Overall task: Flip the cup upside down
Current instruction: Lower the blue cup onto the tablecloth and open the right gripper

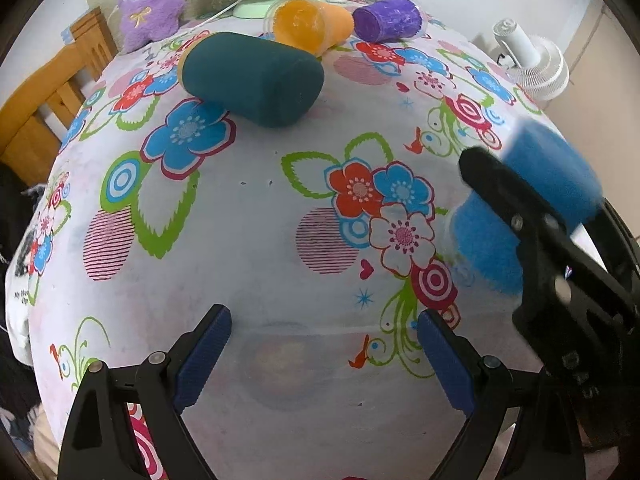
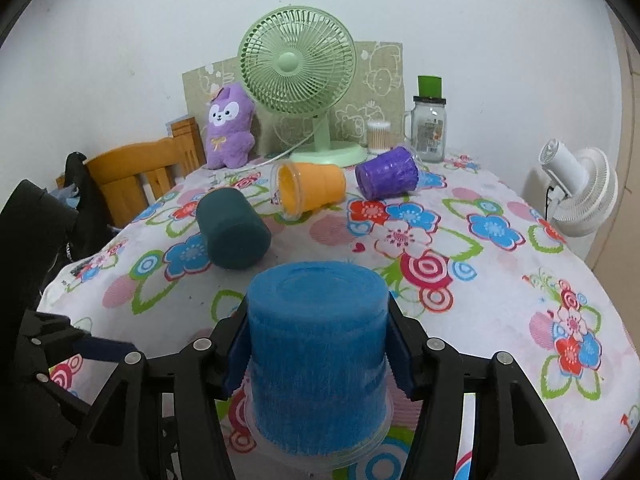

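Floral tablecloth (image 2: 500, 304), green fan (image 2: 298, 64) at white wall (image 2: 120, 40); wooden chair (image 2: 136, 172) beside.

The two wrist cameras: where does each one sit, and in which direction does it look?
Left wrist: on the open left tool, looking down at the floral tablecloth; the right tool's arm shows at the right edge.
Right wrist: on the right tool, looking level across the table toward the green fan; it grips the blue cup, rim down.
Shared: blue cup, dark teal cup, orange cup, purple cup.
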A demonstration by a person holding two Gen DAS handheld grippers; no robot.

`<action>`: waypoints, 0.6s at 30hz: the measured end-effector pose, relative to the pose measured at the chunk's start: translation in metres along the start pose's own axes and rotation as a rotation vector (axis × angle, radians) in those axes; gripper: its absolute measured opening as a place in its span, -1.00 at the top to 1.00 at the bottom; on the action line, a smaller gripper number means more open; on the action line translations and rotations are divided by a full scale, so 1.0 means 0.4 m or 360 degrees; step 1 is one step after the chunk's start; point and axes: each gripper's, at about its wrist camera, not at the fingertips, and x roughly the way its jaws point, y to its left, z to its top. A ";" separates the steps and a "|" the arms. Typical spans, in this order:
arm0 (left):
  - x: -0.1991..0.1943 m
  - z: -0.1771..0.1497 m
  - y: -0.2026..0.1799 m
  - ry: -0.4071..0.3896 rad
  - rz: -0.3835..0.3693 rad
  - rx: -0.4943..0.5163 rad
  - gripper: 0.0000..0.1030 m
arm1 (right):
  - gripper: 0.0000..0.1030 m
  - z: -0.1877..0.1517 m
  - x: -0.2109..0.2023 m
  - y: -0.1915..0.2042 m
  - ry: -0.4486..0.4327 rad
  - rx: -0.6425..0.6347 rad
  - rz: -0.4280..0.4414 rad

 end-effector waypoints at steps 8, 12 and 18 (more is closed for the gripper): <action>-0.015 -0.009 -0.004 0.0043 -0.0020 -0.0002 -0.86 | -0.97 0.010 -0.023 -0.007 0.0079 0.0079 -0.0020; -0.050 -0.006 -0.012 0.0070 -0.0016 0.0007 -0.86 | -0.97 0.034 -0.046 -0.002 0.0155 0.0066 -0.0025; -0.123 0.022 -0.020 0.0093 -0.0031 0.0002 -0.87 | -0.97 0.093 -0.101 -0.004 0.0305 0.0075 -0.0063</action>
